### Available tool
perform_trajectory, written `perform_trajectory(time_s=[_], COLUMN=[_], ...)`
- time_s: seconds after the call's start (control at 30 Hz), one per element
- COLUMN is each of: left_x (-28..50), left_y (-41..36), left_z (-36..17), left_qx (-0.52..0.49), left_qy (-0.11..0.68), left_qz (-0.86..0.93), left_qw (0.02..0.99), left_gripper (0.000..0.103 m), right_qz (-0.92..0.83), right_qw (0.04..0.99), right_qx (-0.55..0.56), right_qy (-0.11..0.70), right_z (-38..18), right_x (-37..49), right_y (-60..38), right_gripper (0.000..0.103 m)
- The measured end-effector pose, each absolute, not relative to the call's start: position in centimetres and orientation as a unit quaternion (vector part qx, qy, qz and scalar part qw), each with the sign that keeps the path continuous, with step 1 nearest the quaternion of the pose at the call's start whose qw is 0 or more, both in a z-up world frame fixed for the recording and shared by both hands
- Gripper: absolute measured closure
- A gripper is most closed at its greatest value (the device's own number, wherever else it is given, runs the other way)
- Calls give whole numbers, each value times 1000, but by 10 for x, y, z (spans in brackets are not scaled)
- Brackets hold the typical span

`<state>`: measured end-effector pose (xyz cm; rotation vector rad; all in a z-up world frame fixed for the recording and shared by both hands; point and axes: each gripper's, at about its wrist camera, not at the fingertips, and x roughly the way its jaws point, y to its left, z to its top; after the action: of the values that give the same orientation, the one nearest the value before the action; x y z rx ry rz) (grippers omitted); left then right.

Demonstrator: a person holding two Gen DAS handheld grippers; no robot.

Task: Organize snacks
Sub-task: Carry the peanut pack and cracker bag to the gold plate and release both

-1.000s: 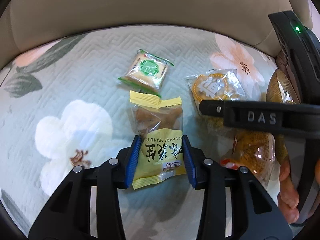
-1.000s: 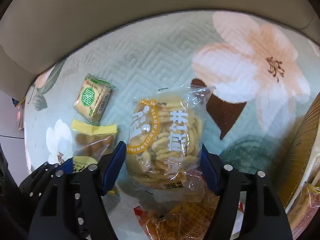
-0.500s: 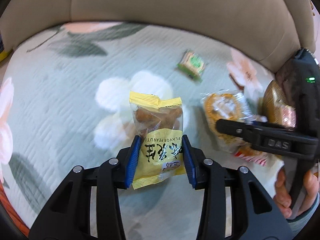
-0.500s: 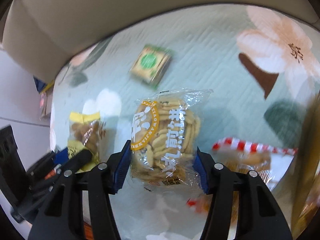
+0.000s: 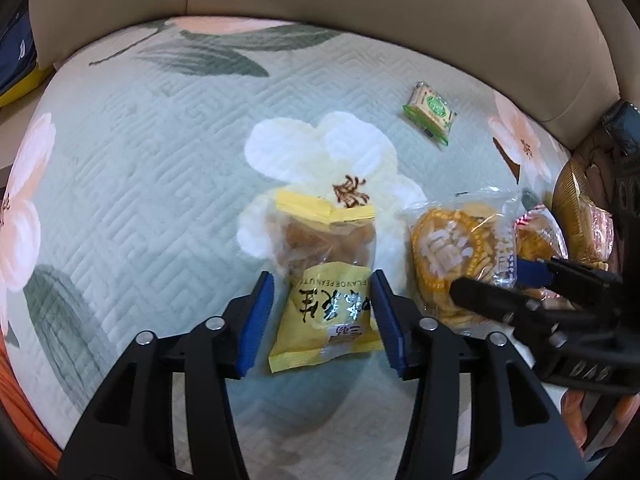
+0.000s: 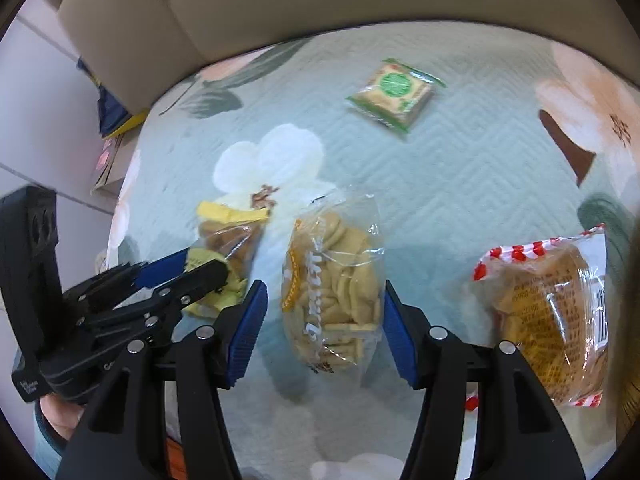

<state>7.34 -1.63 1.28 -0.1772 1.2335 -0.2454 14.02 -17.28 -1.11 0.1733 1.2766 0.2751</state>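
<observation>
A yellow peanut snack bag [image 5: 326, 280] lies on the floral quilt between the pads of my left gripper [image 5: 322, 316]; the jaws stand open with gaps on both sides. It also shows in the right wrist view [image 6: 228, 240]. A clear bag of pale crackers [image 6: 334, 284] lies between the pads of my right gripper [image 6: 322, 324], which is open too. The cracker bag appears in the left wrist view [image 5: 452, 256], with the right gripper [image 5: 500, 284] over it. The left gripper shows at the left of the right wrist view [image 6: 184, 268].
A small green-labelled biscuit pack [image 5: 430, 112] lies further back on the quilt [image 5: 160, 160], also in the right wrist view [image 6: 394, 94]. A red-and-white bag of golden snacks [image 6: 548, 312] lies at right. A beige sofa back [image 5: 360, 8] borders the far side.
Both grippers have moved left with their bags, lowered them onto the quilt and opened. The bags now rest free between the pads. The green pack sits further away.
</observation>
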Motion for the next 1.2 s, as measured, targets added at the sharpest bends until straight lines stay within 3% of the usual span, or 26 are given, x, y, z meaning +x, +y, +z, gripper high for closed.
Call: perform_trajectory(time_s=[0.13, 0.2, 0.37, 0.47, 0.6, 0.67, 0.73, 0.77, 0.8, 0.97, 1.2], left_x=[73, 72, 73, 72, 70, 69, 67, 66, 65, 58, 49], left_y=[-20, -21, -30, -38, -49, -52, -55, -55, -55, -45, -81], left_z=[9, 8, 5, 3, 4, 6, 7, 8, 11, 41, 114], left_qx=[-72, -62, -43, -17, 17, 23, 35, 37, 34, -2, -15], left_qy=[582, 582, 580, 575, 562, 554, 548, 545, 540, 502, 445], left_qz=[-115, -114, -113, -107, -103, -101, -95, -92, -89, -89, -141], left_qw=[802, 803, 806, 811, 821, 826, 830, 832, 836, 860, 884], left_gripper=[46, 45, 42, 45, 60, 61, 61, 61, 61, 61, 61], right_qz=[120, 115, 105, 93, 71, 58, 46, 40, 33, 58, 91], right_qw=[774, 767, 768, 758, 749, 751, 761, 766, 776, 792, 827], right_qx=[59, 75, 95, 130, 162, 150, 125, 113, 90, 97, 121], right_qy=[619, 627, 624, 632, 638, 641, 635, 632, 624, 600, 542], right_z=[-26, -33, -32, -36, -41, -44, -43, -44, -42, -27, 35], right_x=[137, 133, 132, 139, 147, 149, 146, 145, 143, 129, 113], right_y=[-165, -172, -181, -185, -187, -182, -176, -173, -169, -169, -190], right_gripper=[44, 34, 24, 21, 19, 19, 25, 40, 44, 47, 47])
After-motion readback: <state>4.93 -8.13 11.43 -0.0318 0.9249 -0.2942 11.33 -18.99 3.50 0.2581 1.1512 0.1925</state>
